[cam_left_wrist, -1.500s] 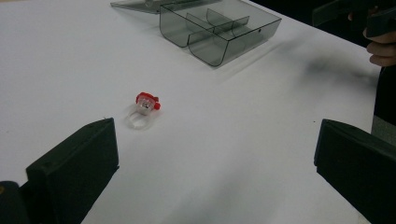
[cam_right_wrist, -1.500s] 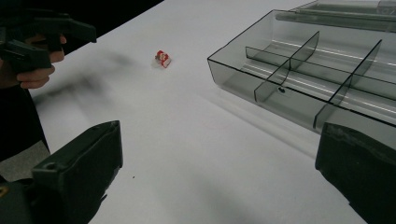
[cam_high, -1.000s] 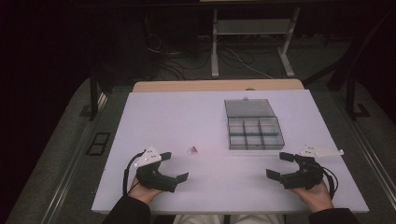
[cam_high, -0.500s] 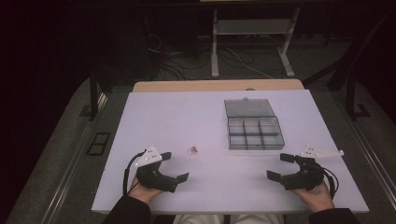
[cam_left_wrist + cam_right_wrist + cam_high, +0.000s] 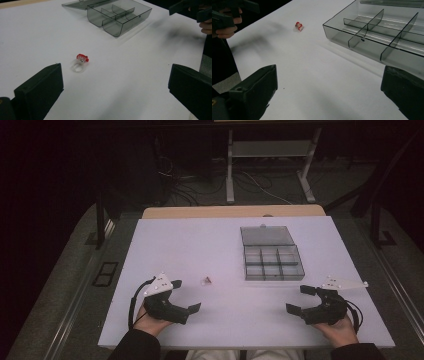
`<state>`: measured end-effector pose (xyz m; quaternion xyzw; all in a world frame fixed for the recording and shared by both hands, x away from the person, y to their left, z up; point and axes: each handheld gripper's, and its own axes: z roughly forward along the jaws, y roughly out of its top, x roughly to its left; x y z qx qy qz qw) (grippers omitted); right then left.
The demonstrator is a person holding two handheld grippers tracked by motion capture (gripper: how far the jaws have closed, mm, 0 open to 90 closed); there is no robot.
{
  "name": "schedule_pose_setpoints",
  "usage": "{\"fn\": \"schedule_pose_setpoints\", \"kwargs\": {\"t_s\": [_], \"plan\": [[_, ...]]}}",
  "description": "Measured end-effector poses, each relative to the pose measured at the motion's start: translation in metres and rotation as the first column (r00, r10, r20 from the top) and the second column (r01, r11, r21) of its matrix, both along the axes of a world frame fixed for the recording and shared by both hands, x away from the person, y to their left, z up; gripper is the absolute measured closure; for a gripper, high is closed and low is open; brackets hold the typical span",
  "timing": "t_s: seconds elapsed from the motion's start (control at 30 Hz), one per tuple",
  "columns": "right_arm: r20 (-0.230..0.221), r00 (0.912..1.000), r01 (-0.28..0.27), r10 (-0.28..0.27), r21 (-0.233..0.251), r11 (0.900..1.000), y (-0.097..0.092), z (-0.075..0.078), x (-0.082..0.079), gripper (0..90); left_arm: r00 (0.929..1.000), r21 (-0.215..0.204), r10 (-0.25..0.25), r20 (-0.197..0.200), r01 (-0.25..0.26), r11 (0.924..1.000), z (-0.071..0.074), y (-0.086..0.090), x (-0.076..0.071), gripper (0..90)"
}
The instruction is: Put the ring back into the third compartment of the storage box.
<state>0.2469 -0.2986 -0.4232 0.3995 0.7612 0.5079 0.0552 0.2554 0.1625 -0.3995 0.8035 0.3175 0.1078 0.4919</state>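
High view: a white tabletop [image 5: 200,240] carries a small clear ring with a red top [image 5: 206,280] lying near its middle, a little toward the near edge. A smoky grey compartment box [image 5: 272,262] stands to the far right of the ring, well apart from it, its lid [image 5: 266,235] laid flat open on the far side. Nothing lies between the ring and either tool. The left gripper [image 5: 186,296] rests at the near left, held in a hand [image 5: 150,320] coming over the near edge, its fingers spread wide and empty, pointing right. The right gripper [image 5: 301,299] sits at the near right in the other hand [image 5: 342,330], fingers likewise wide apart and holding nothing, pointing left.

Left gripper view: the ring [image 5: 80,63] lies on bare tabletop just beyond the left finger [image 5: 40,90]; its clear band and red head can be told apart here. The box [image 5: 120,15] stands farther off, its dividers plain.

Right gripper view: the box [image 5: 374,32] is close, just past the right finger [image 5: 404,92], and the ring [image 5: 298,26] is far off to the left.
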Motion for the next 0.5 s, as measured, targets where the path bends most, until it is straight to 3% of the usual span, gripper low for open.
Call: {"fn": "schedule_pose_setpoints", "kwargs": {"t_s": [0.5], "plan": [[-0.001, 1.0, 0.003, -0.003, -0.006, 1.0, -0.001, 0.0, -0.001, 0.7, 1.0, 0.04, 0.003, -0.008, -0.003, 0.9992, 0.019, 0.001, 0.015, 0.0]]}}
